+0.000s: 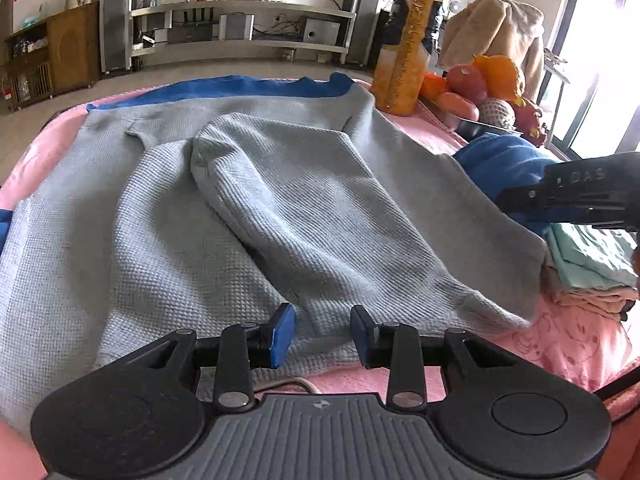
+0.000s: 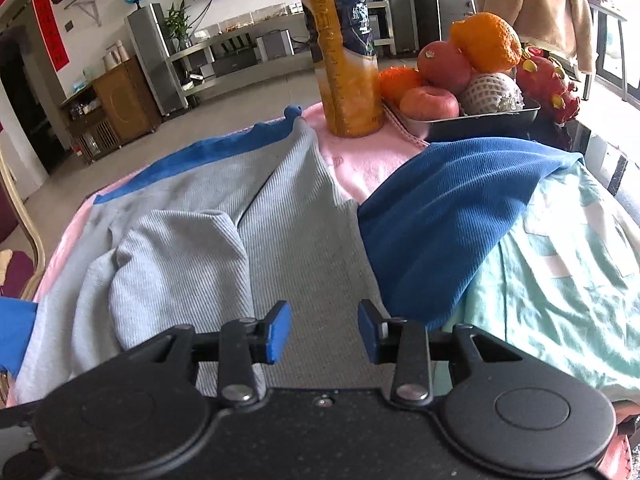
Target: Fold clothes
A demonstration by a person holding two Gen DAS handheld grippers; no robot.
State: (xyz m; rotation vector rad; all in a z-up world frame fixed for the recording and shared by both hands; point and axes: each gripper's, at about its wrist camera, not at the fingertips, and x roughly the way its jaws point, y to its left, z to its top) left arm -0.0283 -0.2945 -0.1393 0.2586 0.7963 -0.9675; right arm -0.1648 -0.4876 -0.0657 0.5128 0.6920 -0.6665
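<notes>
Over the grey garment's [image 1: 256, 208] near hem, both hand-held grippers [image 1: 323, 334] [image 2: 324, 332] gape, gripping nothing.

Orange bottle's [image 2: 344, 52] cap beyond the frame's top edge

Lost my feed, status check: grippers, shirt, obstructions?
Left gripper open, empty. Right gripper open, empty. Grey shirt spread out, one sleeve folded in. Juice bottle, fruit tray beyond it.

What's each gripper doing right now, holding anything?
Left gripper: open, empty, over the grey sweater.
Right gripper: open, empty, over the same sweater.
</notes>
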